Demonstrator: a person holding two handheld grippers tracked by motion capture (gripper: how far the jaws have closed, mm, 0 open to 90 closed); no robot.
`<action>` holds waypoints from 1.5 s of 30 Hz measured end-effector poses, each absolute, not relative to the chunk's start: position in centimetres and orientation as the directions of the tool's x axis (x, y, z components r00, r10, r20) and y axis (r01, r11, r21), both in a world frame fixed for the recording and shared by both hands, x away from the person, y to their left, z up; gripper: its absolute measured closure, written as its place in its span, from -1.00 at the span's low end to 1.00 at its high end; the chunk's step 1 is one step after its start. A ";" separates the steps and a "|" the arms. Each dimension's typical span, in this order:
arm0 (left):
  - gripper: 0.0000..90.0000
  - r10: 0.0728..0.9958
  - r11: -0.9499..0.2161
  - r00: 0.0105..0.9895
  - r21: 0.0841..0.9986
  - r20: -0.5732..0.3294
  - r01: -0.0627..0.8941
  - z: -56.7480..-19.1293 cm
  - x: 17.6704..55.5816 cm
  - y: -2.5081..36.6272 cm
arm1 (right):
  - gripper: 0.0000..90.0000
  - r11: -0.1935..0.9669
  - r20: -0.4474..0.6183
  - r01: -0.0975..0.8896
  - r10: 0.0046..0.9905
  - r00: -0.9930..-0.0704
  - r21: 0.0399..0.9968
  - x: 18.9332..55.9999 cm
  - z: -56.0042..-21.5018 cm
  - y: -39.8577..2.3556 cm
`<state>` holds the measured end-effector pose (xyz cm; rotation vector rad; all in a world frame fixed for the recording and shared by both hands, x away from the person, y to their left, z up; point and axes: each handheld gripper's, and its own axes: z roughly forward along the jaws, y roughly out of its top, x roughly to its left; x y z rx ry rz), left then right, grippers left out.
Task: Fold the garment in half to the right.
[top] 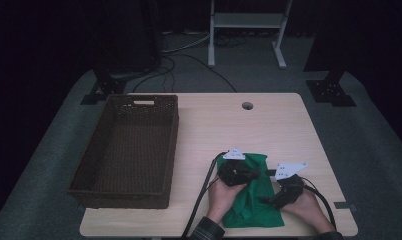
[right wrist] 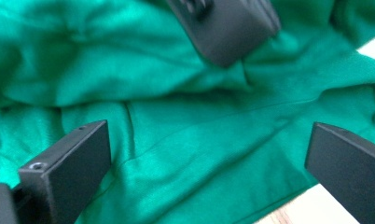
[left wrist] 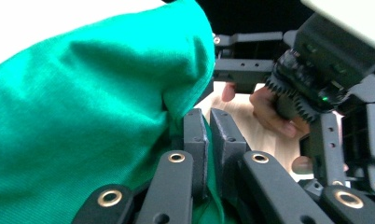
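Observation:
A green cloth (top: 254, 200) lies crumpled on the wooden table (top: 269, 125) near its front edge. My left gripper (top: 249, 174) is over the cloth's upper left part, and in the left gripper view its jaws (left wrist: 209, 119) stand close together with a fold of green cloth (left wrist: 83, 130) pinched between them. My right gripper (top: 271, 199) sits at the cloth's right side and points left. In the right gripper view its jaws (right wrist: 209, 140) stand wide apart above the green cloth (right wrist: 185, 116), with nothing pressed between them. The left gripper's dark jaw (right wrist: 227, 23) shows ahead of it.
A dark brown wicker basket (top: 89, 175) takes up the table's left side. There is a cable hole (top: 247, 105) near the far edge. Cables trail from both grippers off the front edge. A white frame (top: 249, 20) and dark stands are on the floor beyond.

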<state>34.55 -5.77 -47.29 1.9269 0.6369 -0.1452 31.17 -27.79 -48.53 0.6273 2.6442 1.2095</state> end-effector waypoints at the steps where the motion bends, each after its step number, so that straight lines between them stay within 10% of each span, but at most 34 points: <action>1: 0.91 0.368 -0.309 0.850 0.812 -0.378 0.495 -47.5 34.6 -5.9 | -1.00 0.585 0.021 0.305 0.440 -0.898 0.752 31.2 -48.5 -27.8; 17: 0.86 0.436 -0.379 0.827 0.761 -0.355 0.526 -48.0 34.9 -7.1 | -1.00 0.599 0.015 0.307 0.441 -0.897 0.739 31.2 -48.6 -27.6; 45: -0.99 0.703 -0.369 0.700 0.778 -0.124 0.508 -44.3 38.8 0.5 | -1.00 0.618 0.012 0.320 0.449 -0.893 0.718 31.4 -48.7 -27.3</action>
